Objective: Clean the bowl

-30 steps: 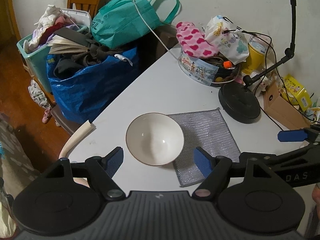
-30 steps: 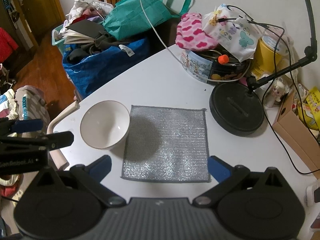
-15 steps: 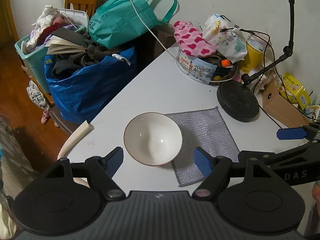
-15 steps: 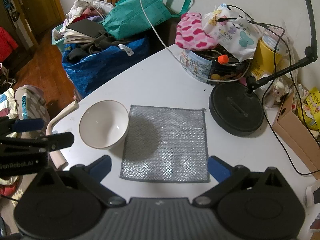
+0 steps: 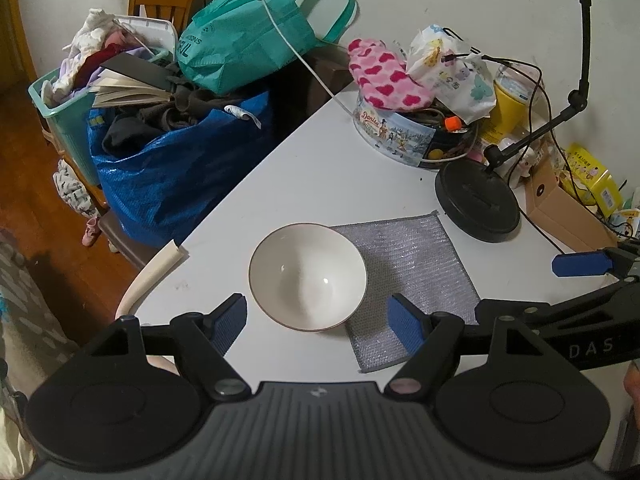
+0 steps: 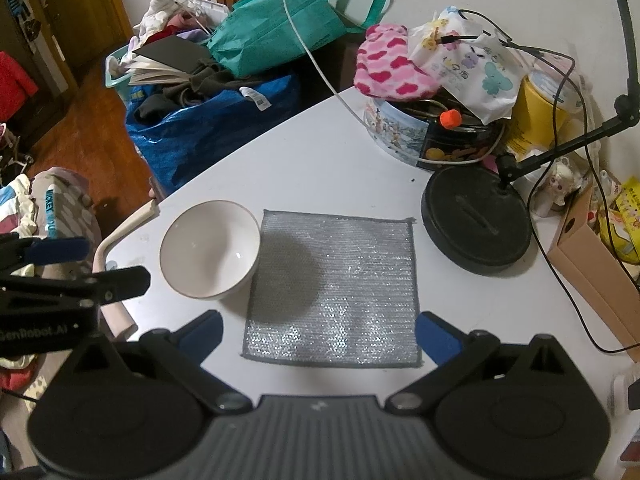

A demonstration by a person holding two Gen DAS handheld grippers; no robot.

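A white bowl [image 5: 307, 276] stands empty and upright on the white table [image 5: 320, 184], near its left edge. It also shows in the right wrist view [image 6: 210, 249]. A grey square cleaning cloth [image 6: 332, 286] lies flat to the bowl's right, touching it; it also shows in the left wrist view [image 5: 412, 268]. My left gripper [image 5: 318, 322] is open and empty, just short of the bowl. My right gripper [image 6: 318, 334] is open and empty, at the near edge of the cloth.
A black round stand base [image 6: 476, 220] with a boom arm sits right of the cloth. A biscuit tin [image 6: 424, 136] with clutter, a yellow tub [image 6: 540, 116] and a cardboard box [image 6: 592, 264] line the back right. Bags [image 5: 176, 168] stand beyond the table's left edge.
Both grippers have shifted very slightly; the bowl and cloth lie where they were. Both grippers stay open.
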